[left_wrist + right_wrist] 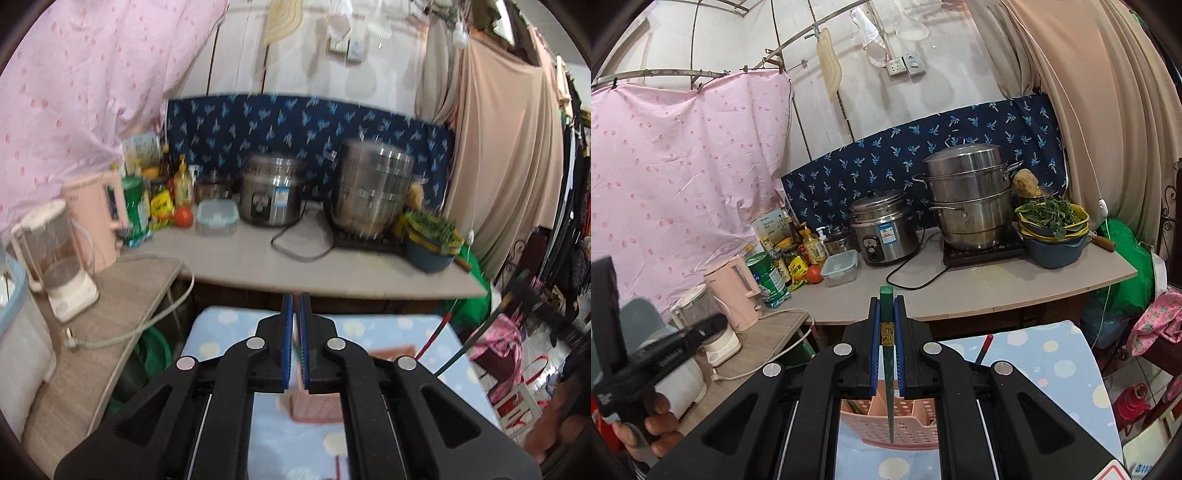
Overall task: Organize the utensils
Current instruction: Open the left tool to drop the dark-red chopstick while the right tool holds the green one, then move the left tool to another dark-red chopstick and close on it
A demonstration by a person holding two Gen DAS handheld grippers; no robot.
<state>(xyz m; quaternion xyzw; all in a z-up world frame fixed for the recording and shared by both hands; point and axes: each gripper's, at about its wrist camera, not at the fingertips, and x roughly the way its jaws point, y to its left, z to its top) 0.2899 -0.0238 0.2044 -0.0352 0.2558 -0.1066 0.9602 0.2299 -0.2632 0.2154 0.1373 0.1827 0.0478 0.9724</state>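
Pink plastic marks the slotted utensil holder point(890, 421), standing on a small bench point(1067, 373) covered in a dotted blue cloth. Leftmost, the left tongs point(296, 343) are clenched on nothing, blue pads nearly touching, hovering above the holder, probably standing by while the other hand works. Next, the right tongs point(887, 343) grip a green chopstick point(887, 369) about midway, tip aimed down at the holder's compartments, likely so it can slide in upright. Right of them, a red-tipped chopstick point(983, 349) and a green one point(476, 341) lean out of the holder.
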